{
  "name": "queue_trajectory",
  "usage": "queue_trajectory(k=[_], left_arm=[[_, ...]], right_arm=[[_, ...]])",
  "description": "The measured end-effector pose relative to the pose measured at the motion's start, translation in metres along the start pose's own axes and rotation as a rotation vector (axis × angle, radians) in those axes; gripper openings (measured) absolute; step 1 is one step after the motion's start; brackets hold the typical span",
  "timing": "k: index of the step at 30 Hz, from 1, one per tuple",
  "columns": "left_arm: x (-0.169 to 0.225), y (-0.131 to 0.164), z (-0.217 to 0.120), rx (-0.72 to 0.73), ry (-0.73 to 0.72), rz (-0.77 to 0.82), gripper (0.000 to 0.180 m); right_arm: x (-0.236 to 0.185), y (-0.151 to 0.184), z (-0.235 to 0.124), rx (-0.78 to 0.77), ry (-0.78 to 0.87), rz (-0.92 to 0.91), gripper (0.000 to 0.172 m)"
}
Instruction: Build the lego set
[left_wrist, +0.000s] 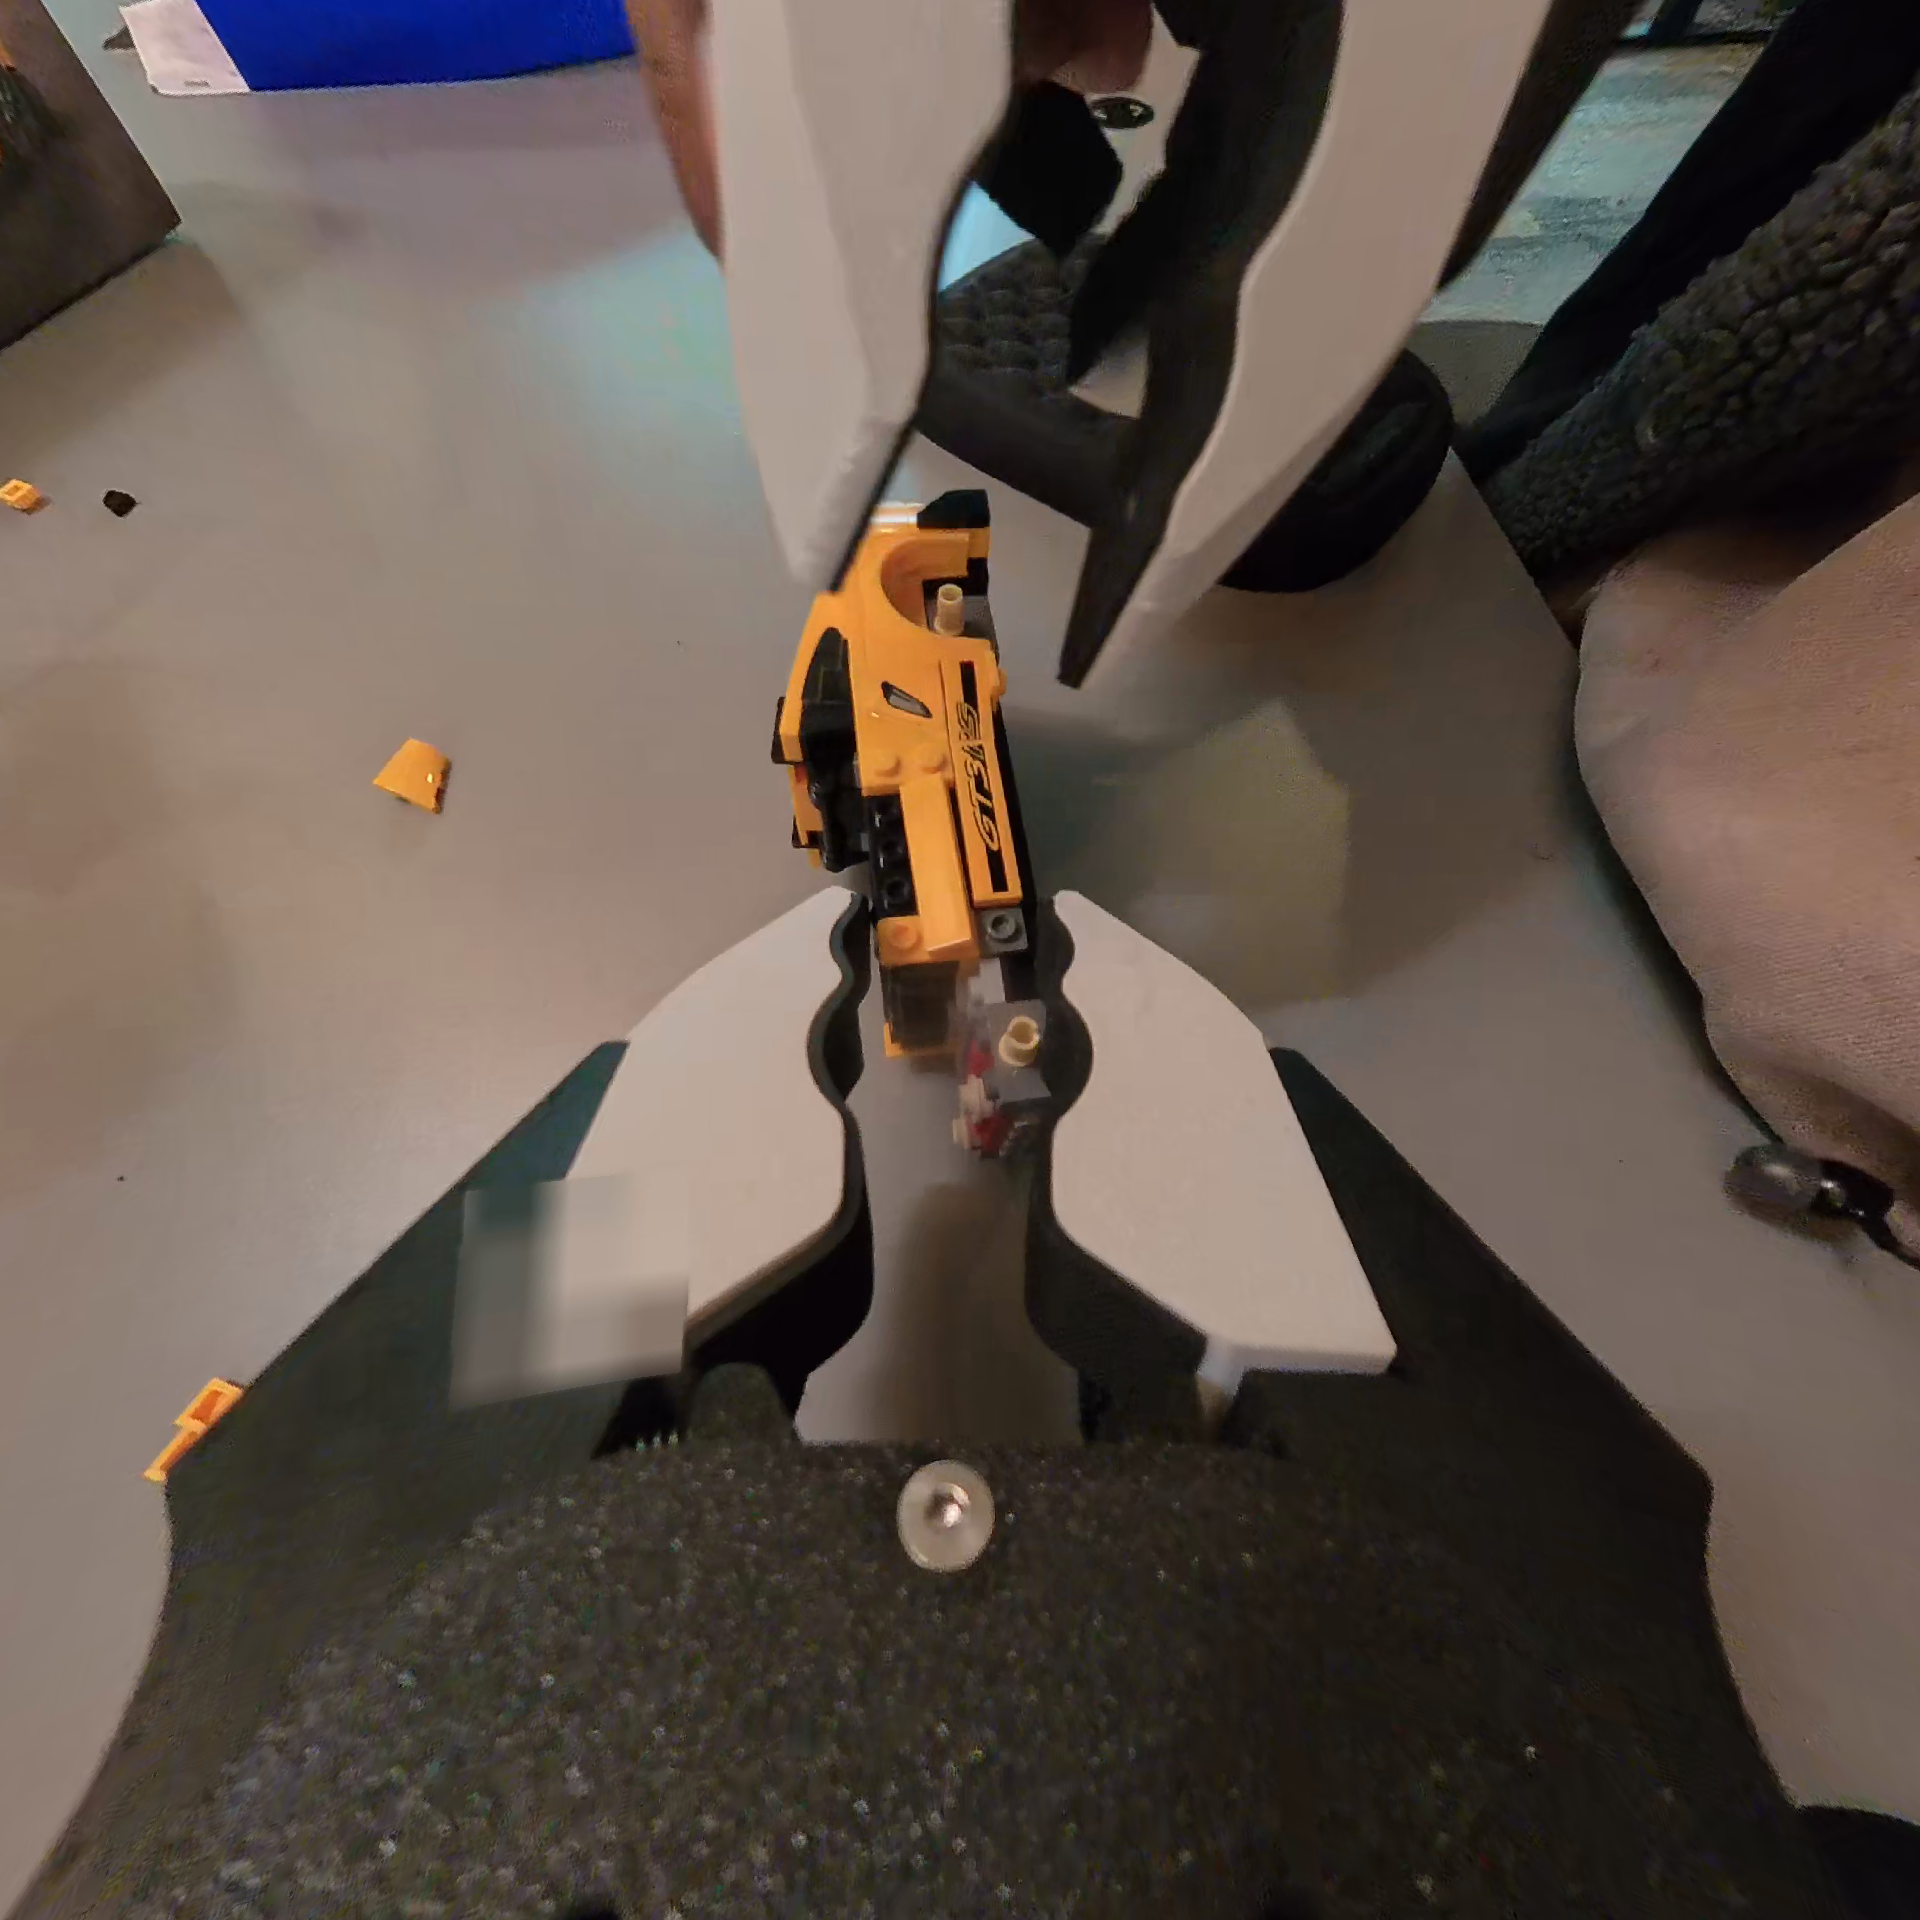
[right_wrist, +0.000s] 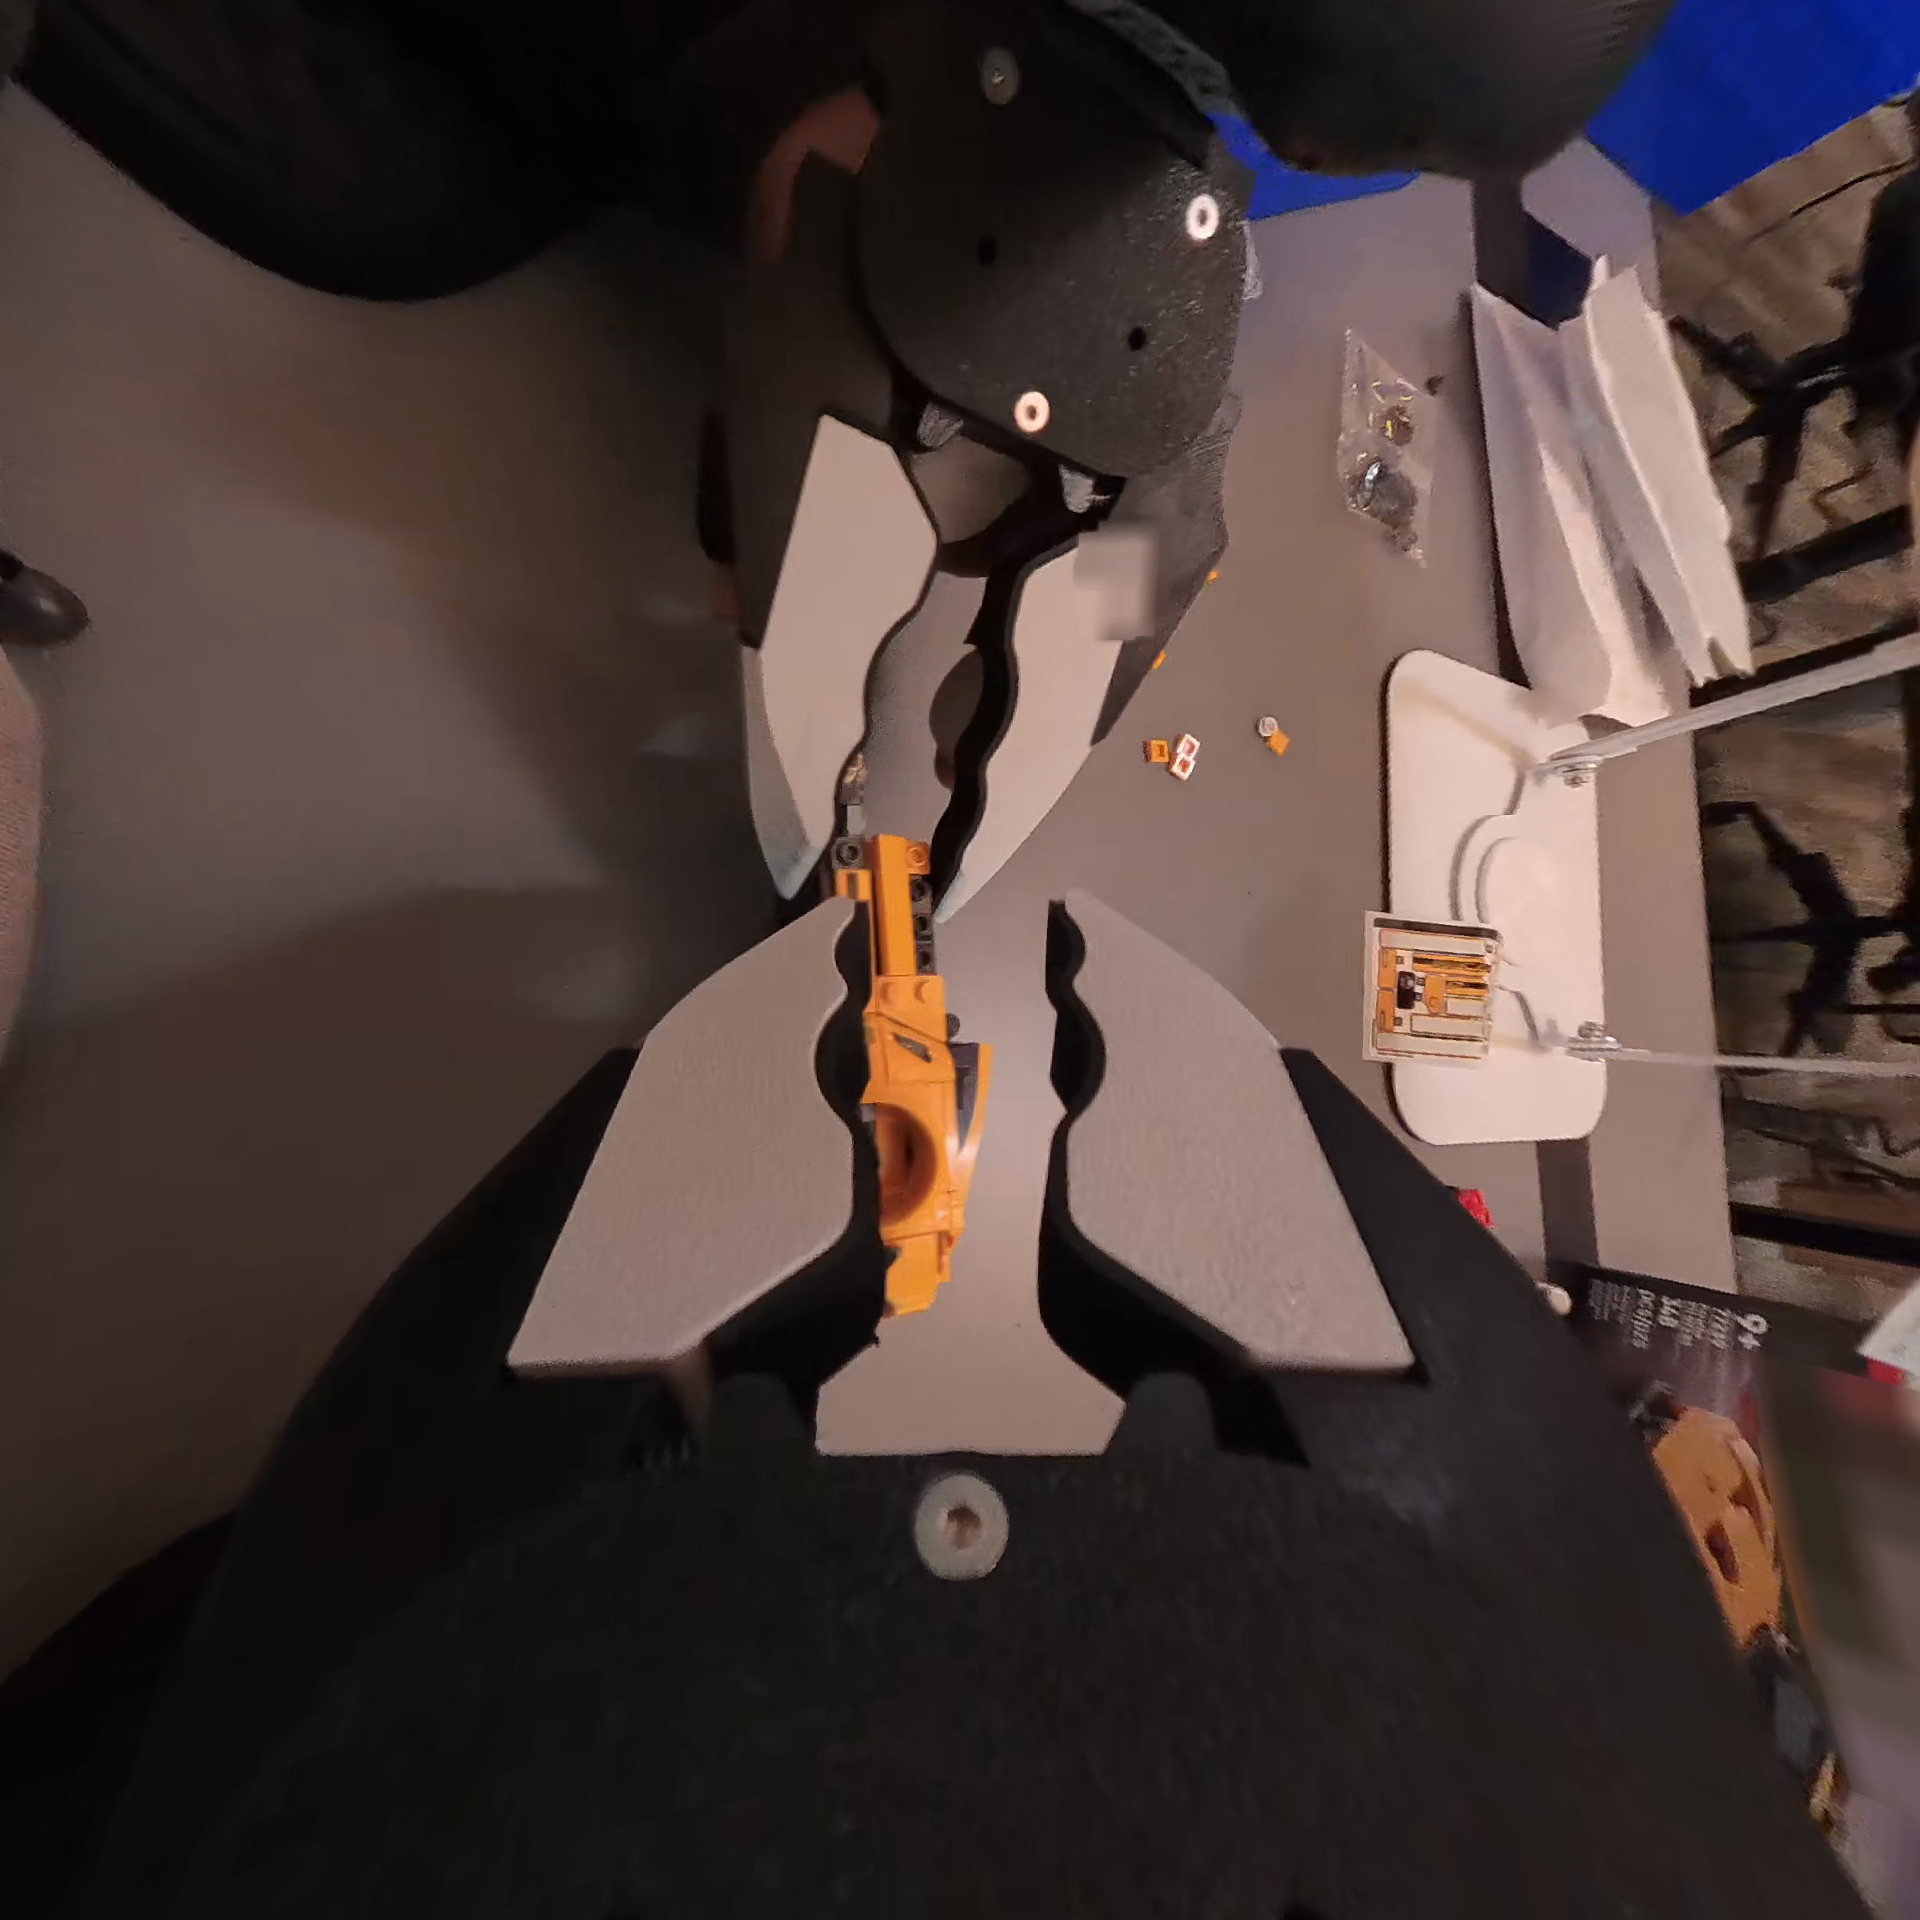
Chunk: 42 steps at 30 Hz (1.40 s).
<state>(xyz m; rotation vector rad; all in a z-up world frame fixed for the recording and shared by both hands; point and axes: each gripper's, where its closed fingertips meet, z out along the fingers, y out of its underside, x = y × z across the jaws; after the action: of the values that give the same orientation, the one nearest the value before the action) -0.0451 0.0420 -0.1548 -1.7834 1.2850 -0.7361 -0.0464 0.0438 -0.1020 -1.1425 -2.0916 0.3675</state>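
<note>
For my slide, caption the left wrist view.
Left gripper clamps one end of an orange-and-black brick car above a grey table; right gripper open at the other.

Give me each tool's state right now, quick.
Left tool: closed on one end of the orange brick car.
Right tool: open around the car's other end; gap at one finger, not gripping.

Glossy plastic brick car (left_wrist: 914, 748); matt grey tabletop (left_wrist: 416, 987).

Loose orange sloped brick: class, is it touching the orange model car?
Apart. The left wrist view shows the sloped brick lying alone, with bare grey table between it and the model car.
</note>
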Motion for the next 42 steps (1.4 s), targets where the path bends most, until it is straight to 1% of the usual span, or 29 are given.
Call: queue_trajectory(k=[5,10,16,20,23,25,35,42], left_arm=[[0.001,0.001,0.001,-0.009,0.005,0.001,0.033],[0.001,0.001,0.001,-0.011,0.006,-0.001,0.033],[0.002,0.002,0.001,-0.022,0.005,-0.002,0.033],[0.002,0.002,0.001,-0.031,-0.001,0.004,0.034],[0.002,0.002,0.001,-0.035,-0.003,0.003,0.034],[0.002,0.002,0.001,-0.036,-0.006,-0.001,0.034],[0.0,0.003,0.001,-0.042,-0.022,-0.016,0.031],[0.001,0.003,0.003,-0.049,-0.029,-0.007,0.031]], right_arm=[[-0.017,0.007,0.002,-0.007,0.04,0.011,0.032],[-0.02,0.008,0.006,-0.014,0.057,0.018,0.031],[-0.025,0.01,0.024,-0.113,0.088,-0.148,0.032],[-0.023,0.021,0.034,-0.19,0.121,-0.264,0.032],[-0.025,0.023,0.036,-0.187,0.131,-0.269,0.028],[-0.024,0.023,0.035,-0.192,0.162,-0.311,0.026],[-0.024,0.025,0.037,-0.239,0.318,-0.423,0.03],[-0.025,0.025,0.037,-0.266,0.366,-0.448,0.03]])
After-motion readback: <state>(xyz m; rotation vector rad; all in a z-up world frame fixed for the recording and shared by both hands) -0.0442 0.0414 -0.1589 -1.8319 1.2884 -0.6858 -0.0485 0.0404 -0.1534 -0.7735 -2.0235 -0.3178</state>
